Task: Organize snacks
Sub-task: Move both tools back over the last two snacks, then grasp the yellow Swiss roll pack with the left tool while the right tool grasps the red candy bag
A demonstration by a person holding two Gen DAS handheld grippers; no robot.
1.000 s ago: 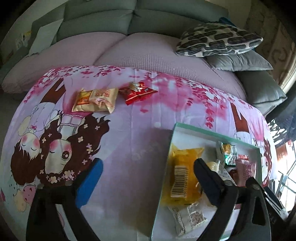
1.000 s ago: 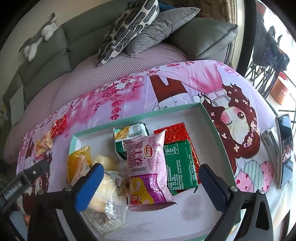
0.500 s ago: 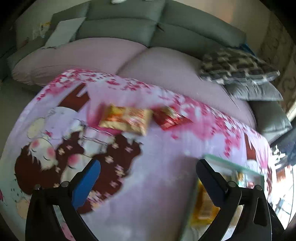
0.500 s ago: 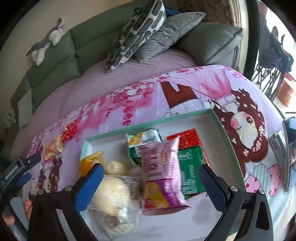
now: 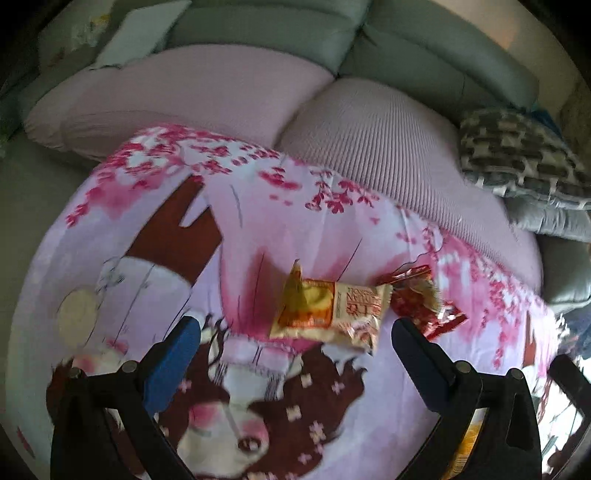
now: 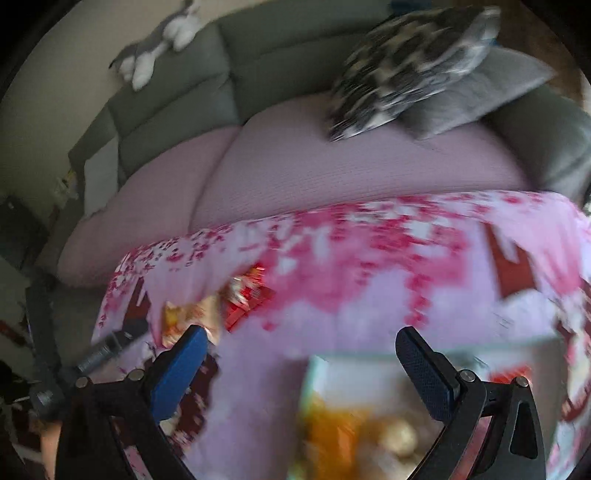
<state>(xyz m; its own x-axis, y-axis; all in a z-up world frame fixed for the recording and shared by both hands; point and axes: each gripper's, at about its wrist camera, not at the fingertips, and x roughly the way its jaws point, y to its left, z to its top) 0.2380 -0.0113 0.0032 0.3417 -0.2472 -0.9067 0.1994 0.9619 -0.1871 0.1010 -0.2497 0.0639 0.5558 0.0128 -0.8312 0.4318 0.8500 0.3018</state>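
Observation:
A yellow snack packet lies flat on the pink cartoon-print cloth, with a red snack packet touching its right end. My left gripper hovers open just short of the yellow packet, its fingers wide on either side, nothing held. In the blurred right wrist view the same yellow packet and red packet sit far left. My right gripper is open and empty above the green-rimmed tray, which holds an orange packet and a round bun.
A grey sofa with pink seat covers runs behind the cloth. A patterned cushion and a grey pillow lie at the right. A plush toy sits on the sofa back. The left gripper's body shows at left.
My left gripper swung left, away from the tray, and closed in on the yellow and red packets. My right gripper tilted up and left, so the tray slid to the bottom of its view.

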